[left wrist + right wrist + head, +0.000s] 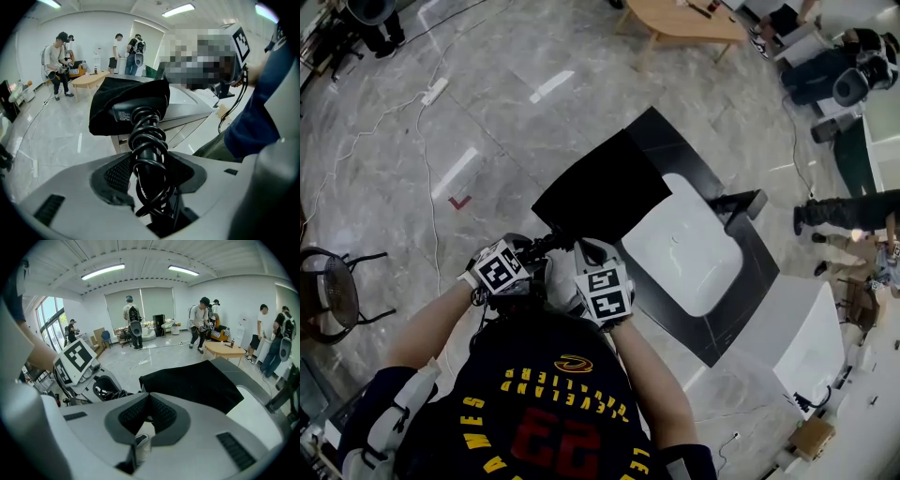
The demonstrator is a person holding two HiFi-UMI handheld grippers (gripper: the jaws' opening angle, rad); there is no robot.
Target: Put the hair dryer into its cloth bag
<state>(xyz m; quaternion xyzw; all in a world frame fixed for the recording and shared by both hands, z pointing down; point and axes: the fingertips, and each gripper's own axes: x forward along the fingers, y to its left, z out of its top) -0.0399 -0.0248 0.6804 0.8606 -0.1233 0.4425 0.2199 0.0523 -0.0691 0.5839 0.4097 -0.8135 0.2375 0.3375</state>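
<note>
black cloth bag (602, 195), black hair dryer (123, 113)

Black bag (602, 197) on table (671, 141)

Black cloth bag (605, 192) half covers the cord-wrapped hair dryer (145, 138).

Open floor (441, 141) left of the table (741, 281); black cloth bag (605, 192) over its near corner
</note>
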